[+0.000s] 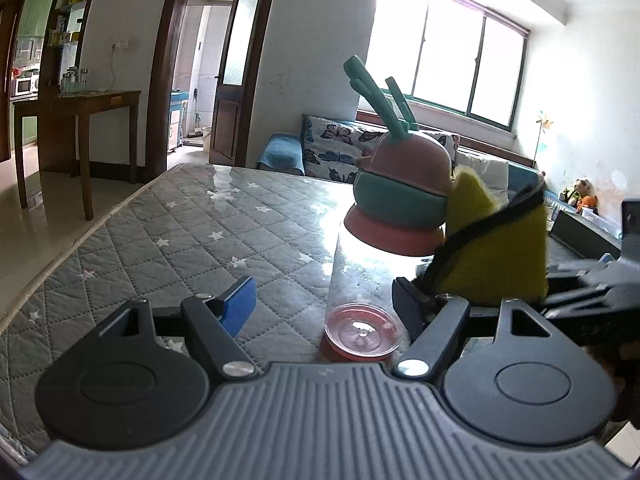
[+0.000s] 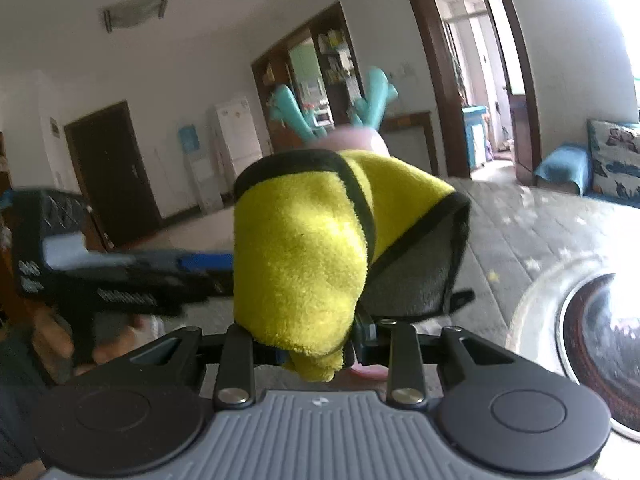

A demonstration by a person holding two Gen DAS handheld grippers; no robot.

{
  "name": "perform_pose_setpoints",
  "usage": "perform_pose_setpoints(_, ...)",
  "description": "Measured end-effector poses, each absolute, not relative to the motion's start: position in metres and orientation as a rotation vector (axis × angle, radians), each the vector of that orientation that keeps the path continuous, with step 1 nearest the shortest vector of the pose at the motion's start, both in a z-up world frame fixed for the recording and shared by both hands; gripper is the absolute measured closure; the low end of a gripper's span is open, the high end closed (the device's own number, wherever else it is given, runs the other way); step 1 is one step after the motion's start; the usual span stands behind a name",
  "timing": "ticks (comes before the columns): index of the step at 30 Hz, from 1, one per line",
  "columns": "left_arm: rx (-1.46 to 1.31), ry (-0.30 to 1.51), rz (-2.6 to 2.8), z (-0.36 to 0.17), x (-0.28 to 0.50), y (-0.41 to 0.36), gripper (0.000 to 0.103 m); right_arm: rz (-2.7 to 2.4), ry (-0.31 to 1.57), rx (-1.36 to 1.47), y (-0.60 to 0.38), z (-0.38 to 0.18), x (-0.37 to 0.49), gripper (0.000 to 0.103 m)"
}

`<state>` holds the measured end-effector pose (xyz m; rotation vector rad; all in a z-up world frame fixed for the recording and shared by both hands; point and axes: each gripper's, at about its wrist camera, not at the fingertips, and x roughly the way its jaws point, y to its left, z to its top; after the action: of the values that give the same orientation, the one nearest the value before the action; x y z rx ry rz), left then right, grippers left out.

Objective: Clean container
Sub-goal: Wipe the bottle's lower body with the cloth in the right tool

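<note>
Your left gripper (image 1: 324, 304) is spread wide, the clear bottle (image 1: 366, 280) standing between its fingers against the black pad. Your right gripper (image 2: 316, 344) clamps the yellow cloth (image 2: 308, 240), pressed to the bottle's pink lid (image 1: 404, 196) just ahead.

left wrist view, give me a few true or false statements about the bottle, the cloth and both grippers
1. The clear plastic bottle with the pink and teal lid stands upright on the grey quilted star-patterned table cover. True.
2. The left hand-held gripper is clamped shut on the bottle. False: its fingers stand open on either side of it.
3. The right hand-held gripper holds a yellow black-edged cloth. True.
4. The cloth lies flat on the cover. False: it is held up against the bottle's lid.
</note>
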<state>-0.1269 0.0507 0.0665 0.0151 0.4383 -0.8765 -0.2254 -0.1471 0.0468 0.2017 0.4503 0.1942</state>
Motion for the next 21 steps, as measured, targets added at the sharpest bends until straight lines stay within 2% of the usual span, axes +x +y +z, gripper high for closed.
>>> perform_pose_setpoints(8, 0.009, 0.438, -0.885, 0.068, -0.126, 0.046, 0.028, 0.148, 0.611, 0.308, -0.169, 0.033, -0.213, 0.074)
perform_pose_setpoints(11, 0.006, 0.436, -0.897, 0.069, -0.126, 0.042, 0.028, 0.134, 0.689, 0.392, -0.182, 0.024, -0.209, 0.069)
perform_pose_setpoints(13, 0.006, 0.427, -0.908, 0.071, -0.129, 0.040, 0.028, 0.121, 0.712, 0.409, -0.188, 0.021, -0.209, 0.062)
perform_pose_setpoints(17, 0.004, 0.407, -0.918, 0.076, -0.132, 0.033, 0.021, 0.074, 0.707, 0.379, -0.193, 0.026, -0.216, 0.042)
perform_pose_setpoints(19, -0.001, 0.404, -0.925, 0.078, -0.134, 0.029, 0.021, 0.050, 0.692, 0.358, -0.194, 0.030, -0.222, 0.039)
perform_pose_setpoints(21, -0.003, 0.402, -0.933, 0.080, -0.135, 0.024, 0.021, 0.039, 0.668, 0.363, -0.198, 0.038, -0.224, 0.032)
